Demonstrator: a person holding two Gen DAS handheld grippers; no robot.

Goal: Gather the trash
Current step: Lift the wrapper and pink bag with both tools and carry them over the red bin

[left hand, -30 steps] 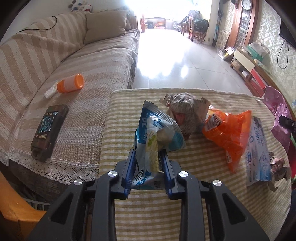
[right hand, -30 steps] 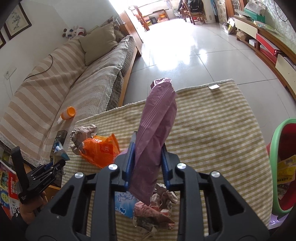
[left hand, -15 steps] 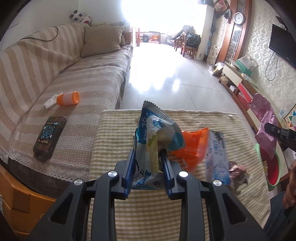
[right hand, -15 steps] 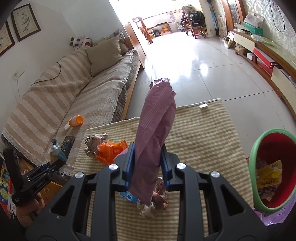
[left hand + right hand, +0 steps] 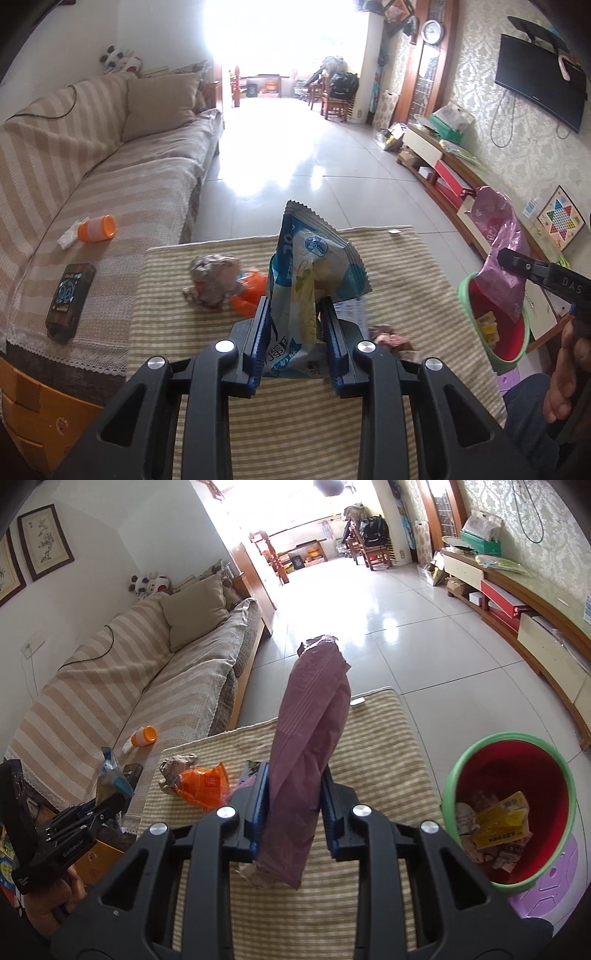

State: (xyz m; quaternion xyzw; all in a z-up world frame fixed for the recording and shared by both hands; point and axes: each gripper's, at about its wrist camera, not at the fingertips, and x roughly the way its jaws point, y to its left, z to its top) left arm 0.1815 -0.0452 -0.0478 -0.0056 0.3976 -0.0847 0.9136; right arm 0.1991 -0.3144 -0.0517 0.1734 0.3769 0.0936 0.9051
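Note:
My left gripper [image 5: 292, 325] is shut on a blue and white snack wrapper [image 5: 314, 273], held above the striped table [image 5: 406, 266]. My right gripper [image 5: 293, 801] is shut on a long purple bag [image 5: 314, 738], held above the table's right side; it also shows in the left wrist view [image 5: 498, 243], over the bin. The red bin with a green rim [image 5: 513, 812] stands on the floor right of the table, with wrappers inside. A crumpled brown paper [image 5: 212, 275], an orange wrapper [image 5: 203, 784] and more wrappers lie on the table.
A striped sofa [image 5: 110, 184] runs along the left, with an orange-capped bottle [image 5: 98, 229] and a dark box [image 5: 70, 295] on it. A TV cabinet [image 5: 443, 173] lines the right wall. A purple stool [image 5: 554, 878] stands by the bin.
Both grippers have risen and pulled back from the table, each still holding its wrapper. The right gripper has swung right, so the bin is now in fuller view.

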